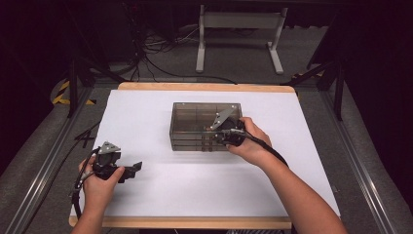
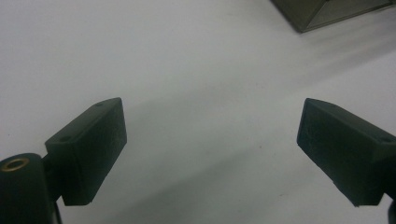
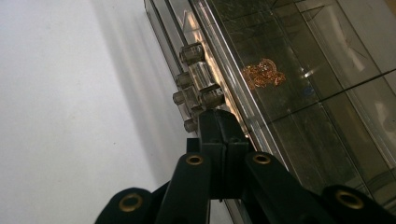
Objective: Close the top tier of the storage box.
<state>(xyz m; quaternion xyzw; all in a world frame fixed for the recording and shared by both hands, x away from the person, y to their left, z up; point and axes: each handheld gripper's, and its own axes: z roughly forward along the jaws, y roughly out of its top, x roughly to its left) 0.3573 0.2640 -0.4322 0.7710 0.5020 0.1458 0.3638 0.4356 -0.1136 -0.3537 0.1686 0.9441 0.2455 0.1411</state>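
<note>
Smoky clear plastic drawer box [image 1: 195, 122] sat mid-table; an upper compartment held something coppery [image 3: 263, 74], possibly a chain. Right gripper [image 3: 223, 122] was closed at its drawer knobs [image 3: 196, 88], apparently gripping nothing; left gripper [image 2: 210, 140] was wide open, empty.

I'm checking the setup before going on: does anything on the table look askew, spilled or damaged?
Nothing stands out. The smoky clear drawer box sits square on the white table, drawers in, with a small gold tangle resting inside under its top. The right gripper is shut at the front knobs; the left gripper is open over bare table.
</note>
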